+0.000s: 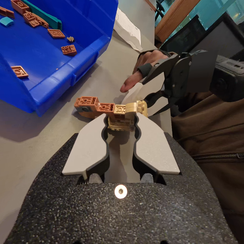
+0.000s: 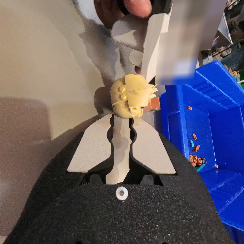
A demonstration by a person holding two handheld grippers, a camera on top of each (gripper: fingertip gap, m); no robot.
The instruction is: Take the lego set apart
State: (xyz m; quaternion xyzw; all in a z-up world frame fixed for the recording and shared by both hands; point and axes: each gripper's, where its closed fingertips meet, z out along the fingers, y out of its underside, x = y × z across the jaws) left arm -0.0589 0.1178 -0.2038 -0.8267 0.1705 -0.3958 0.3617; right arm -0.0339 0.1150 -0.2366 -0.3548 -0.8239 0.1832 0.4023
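Left gripper [image 1: 120,122] – jaws part-open, closed on tan-and-brown brick model [image 1: 118,112]; both pads press its tan lower block. Model sits low over grey table [image 1: 39,145], brown end toward blue bin [image 1: 79,74].

Right gripper [image 2: 122,118] – jaws narrowly apart, tips at rounded tan end of model [image 2: 130,97]; cannot tell if pads press it.

Bin just beside model, holds loose brown bricks [image 1: 68,50] and teal piece [image 1: 52,19]. White paper [image 1: 129,30] beyond bin.
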